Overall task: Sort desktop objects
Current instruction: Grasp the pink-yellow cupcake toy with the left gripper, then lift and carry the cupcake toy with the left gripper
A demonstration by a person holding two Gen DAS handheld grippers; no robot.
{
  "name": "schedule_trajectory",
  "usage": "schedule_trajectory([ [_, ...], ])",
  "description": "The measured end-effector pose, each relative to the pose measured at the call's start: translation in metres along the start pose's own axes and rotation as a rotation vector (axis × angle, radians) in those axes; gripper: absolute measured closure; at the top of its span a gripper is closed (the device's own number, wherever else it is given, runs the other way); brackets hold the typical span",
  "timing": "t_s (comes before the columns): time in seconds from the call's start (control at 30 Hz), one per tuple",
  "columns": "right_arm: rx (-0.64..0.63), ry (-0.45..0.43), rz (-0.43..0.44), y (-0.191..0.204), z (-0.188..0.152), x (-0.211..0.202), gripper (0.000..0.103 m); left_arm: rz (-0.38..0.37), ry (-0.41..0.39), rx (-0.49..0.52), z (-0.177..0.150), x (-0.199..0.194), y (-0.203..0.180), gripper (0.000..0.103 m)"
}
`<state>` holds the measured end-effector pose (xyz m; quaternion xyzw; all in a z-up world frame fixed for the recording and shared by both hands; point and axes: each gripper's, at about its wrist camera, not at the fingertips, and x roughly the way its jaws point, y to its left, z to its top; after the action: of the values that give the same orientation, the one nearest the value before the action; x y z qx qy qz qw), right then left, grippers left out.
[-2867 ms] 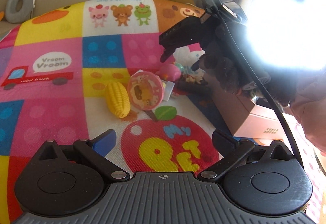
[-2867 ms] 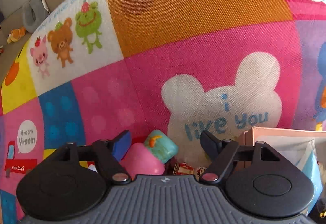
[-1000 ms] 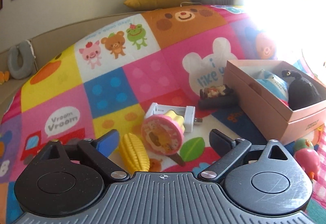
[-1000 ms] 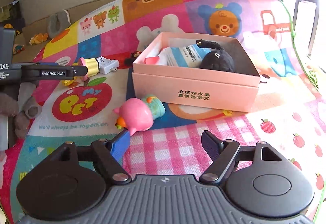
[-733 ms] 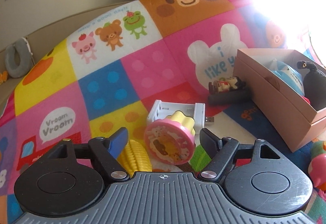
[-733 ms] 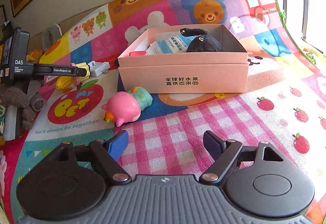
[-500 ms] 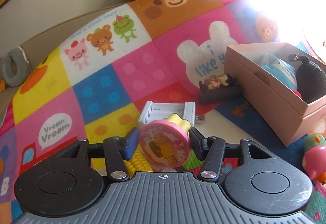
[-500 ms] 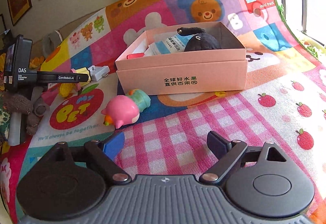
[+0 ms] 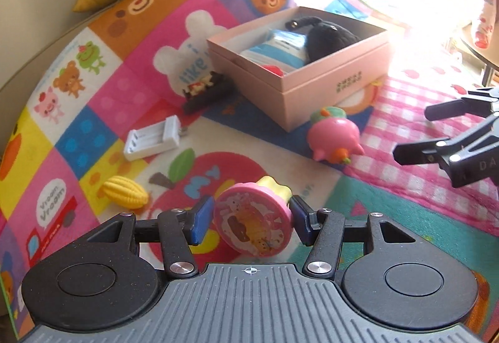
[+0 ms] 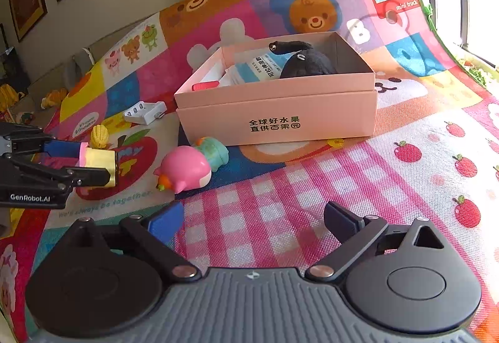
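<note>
**Stamp gripped, lifted off mat**

The left gripper clamps the pink stamp above the mat, seemingly clear of it. The right gripper, fingers widening, holds nothing, near the pig toy and box.

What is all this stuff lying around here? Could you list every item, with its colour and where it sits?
Round pink stamp toy with yellow top: one, clamped in the left gripper, above the mat.
Open pink cardboard box: one, mid-mat.
Black plush toy: one, inside the box.
Blue-and-white packet: one, inside the box.
Pink pig-like figure with teal hat: one, on its side before the box.
Yellow toy corn: one, on the mat.
White battery charger: one, on the mat.
Small dark figurine: one, left of the box.
Colourful cartoon play mat: one, under everything.
Left gripper: shut on the stamp toy.
Right gripper: jaws opening, nothing between them.
</note>
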<state>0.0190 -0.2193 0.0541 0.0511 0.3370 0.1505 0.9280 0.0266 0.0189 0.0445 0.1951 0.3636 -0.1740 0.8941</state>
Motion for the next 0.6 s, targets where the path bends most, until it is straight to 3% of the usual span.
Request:
schedule_trajectory([
  [0.27, 0.002, 0.001, -0.005, 0.000, 0.001, 0.000, 0.005, -0.019, -0.013, -0.009, 0.006, 0.012, -0.013, 0.041],
  [0.5, 0.007, 0.004, -0.014, -0.001, 0.001, 0.001, 0.003, -0.054, -0.063, -0.050, 0.004, 0.001, -0.012, 0.013],
  [0.6, 0.005, 0.006, -0.014, -0.001, 0.000, 0.002, 0.003, -0.067, -0.052, -0.083, -0.007, -0.005, -0.008, 0.010],
])
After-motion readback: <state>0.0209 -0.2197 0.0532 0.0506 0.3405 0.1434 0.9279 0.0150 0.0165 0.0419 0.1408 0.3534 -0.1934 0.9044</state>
